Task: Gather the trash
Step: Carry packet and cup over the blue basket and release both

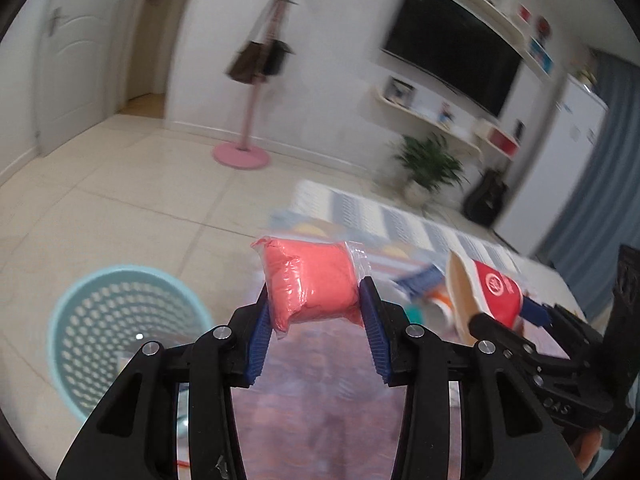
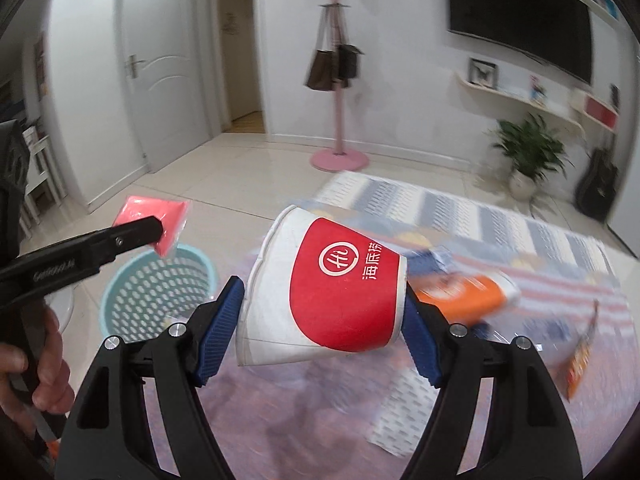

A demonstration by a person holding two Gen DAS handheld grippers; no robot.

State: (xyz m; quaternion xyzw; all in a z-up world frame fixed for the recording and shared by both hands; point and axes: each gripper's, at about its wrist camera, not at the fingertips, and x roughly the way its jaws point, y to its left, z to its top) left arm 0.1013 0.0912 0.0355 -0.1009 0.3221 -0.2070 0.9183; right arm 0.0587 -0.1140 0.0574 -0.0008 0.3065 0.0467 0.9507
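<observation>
Left wrist: left claw (image 1: 316, 312) grips packet (image 1: 310, 284), right claw (image 2: 324, 316) grips cup (image 2: 324, 284); next, carry both over bin (image 2: 120, 280), release

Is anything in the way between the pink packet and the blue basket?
Nothing visible is. The left gripper holds the pink packet in the air, and the blue basket sits open on the floor below and to the left. Only bare floor tiles show between them. The right gripper with its paper cup is on the other side.

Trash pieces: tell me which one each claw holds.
Left claw grips the pink plastic packet; right claw grips the red-and-white paper cup.
</observation>
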